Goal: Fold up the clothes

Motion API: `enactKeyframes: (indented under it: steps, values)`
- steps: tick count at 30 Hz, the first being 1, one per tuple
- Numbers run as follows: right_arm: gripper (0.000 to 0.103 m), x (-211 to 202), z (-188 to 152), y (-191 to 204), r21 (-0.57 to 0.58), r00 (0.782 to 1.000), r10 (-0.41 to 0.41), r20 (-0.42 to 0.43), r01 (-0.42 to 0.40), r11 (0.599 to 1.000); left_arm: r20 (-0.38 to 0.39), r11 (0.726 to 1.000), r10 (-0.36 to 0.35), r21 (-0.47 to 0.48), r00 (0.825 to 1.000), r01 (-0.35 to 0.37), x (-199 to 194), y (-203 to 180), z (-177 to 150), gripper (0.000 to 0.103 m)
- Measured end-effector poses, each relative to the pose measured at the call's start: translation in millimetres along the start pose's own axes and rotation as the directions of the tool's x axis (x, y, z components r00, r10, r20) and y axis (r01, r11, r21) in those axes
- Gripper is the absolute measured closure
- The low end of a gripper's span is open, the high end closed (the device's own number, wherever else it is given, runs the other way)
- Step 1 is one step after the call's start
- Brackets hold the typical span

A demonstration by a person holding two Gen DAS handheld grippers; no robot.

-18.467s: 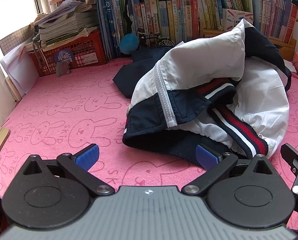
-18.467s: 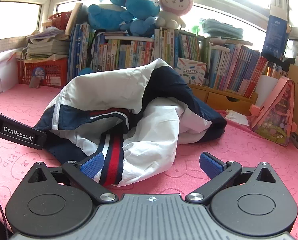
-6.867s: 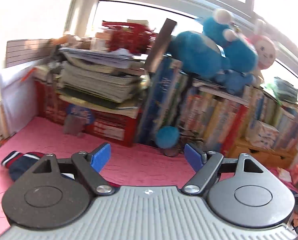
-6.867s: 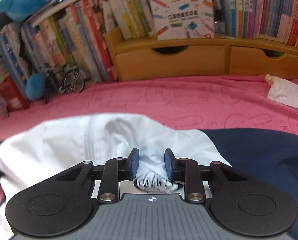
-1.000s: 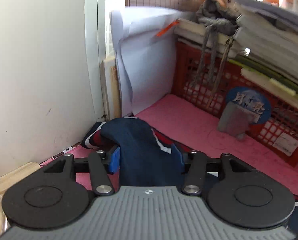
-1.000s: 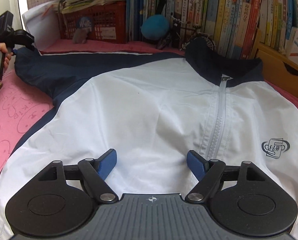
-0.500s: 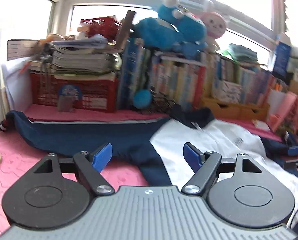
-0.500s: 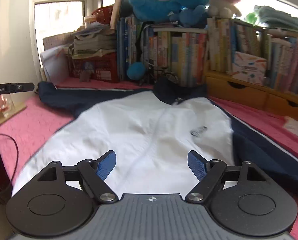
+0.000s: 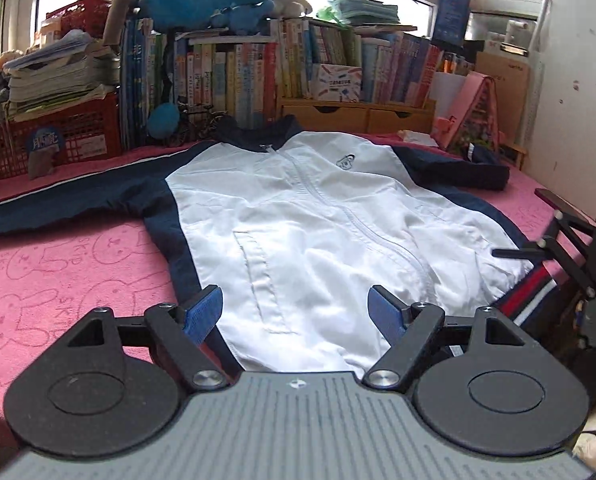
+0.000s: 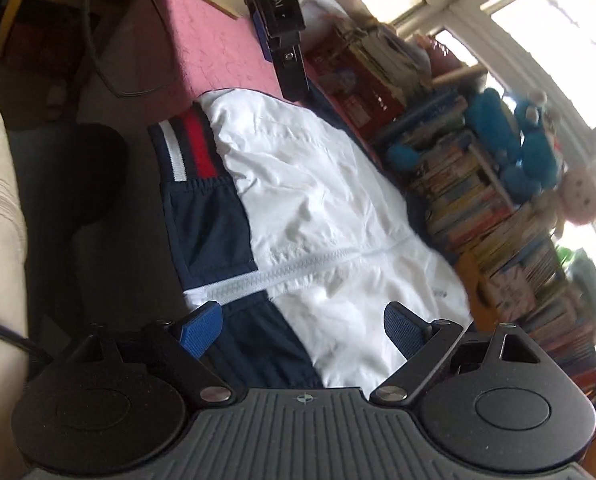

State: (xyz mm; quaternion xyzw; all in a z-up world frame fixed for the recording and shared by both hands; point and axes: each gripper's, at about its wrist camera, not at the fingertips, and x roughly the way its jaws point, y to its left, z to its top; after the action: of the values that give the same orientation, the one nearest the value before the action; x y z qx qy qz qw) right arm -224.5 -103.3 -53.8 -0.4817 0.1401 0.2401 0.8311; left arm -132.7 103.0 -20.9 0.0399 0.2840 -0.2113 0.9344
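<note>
The jacket (image 9: 310,216) lies spread flat, front up and zipped, on the pink cover (image 9: 58,264), straight ahead of the left gripper (image 9: 296,312), its collar at the far end and its hem nearest. That gripper is wide open and holds nothing; its fingers hover over the near left part of the hem. The right gripper (image 10: 302,330), rolled sideways, is also wide open and empty, poised above the hem (image 10: 202,208) by the zipper (image 10: 274,274), where the dark striped band hangs over the cover's near edge. The sleeves reach out to either side, the left sleeve (image 9: 70,196) long and flat, the right one bunched at its end. Folding looks not yet begun. The thin, slick cloth may slide toward the overhanging edge if pulled there, and a shallow pinch could catch only the top layer, so the front lifts away from the back and the fold goes crooked.
</note>
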Motion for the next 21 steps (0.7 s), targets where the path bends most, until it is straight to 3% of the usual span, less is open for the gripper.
enactKeyframes:
  steps: [5, 7, 9, 11, 13, 14, 17, 21]
  values:
    - [0.015, 9, 5, -51, 0.233, 0.999, -0.035, -0.017, 0.038, 0.972, -0.040, 0.996, -0.051, 0.071, 0.998, 0.054, -10, -20, -20, 0.017]
    - [0.014, 0, -3, -60, 0.232, 0.996, 0.093, 0.008, -0.093, 0.968, -0.058, 0.995, -0.042, 0.091, 0.997, 0.047, -9, -25, -28, 0.017]
    - [0.013, -8, -10, -46, 0.148, 0.982, 0.191, 0.009, -0.190, 0.971, -0.076, 0.995, -0.032, 0.088, 0.997, 0.038, -7, -28, -35, 0.017]
    - [0.013, -9, -15, -16, 0.004, 0.976, 0.217, -0.013, -0.217, 0.976, -0.085, 0.997, -0.032, 0.063, 0.996, 0.038, -5, -28, -38, 0.017]
    - [0.014, -5, -15, 16, -0.114, 0.986, 0.165, -0.019, -0.166, 0.979, -0.087, 0.998, -0.030, 0.049, 0.996, 0.035, -2, -30, -38, 0.017]
    - [0.016, -1, -13, 20, -0.112, 0.991, 0.134, -0.018, -0.135, 0.984, -0.085, 0.998, -0.029, 0.054, 0.996, 0.034, -1, -33, -38, 0.017]
    - [0.016, 4, 3, -11, 0.110, 0.997, 0.078, 0.009, -0.079, 0.991, -0.071, 0.996, -0.032, 0.082, 0.997, 0.038, 1, -44, -40, 0.016]
    - [0.016, 1, 11, -62, 0.372, 0.999, -0.020, 0.041, 0.003, 0.928, -0.017, 0.996, 0.008, 0.087, 1.000, -0.006, 14, -60, -40, 0.014]
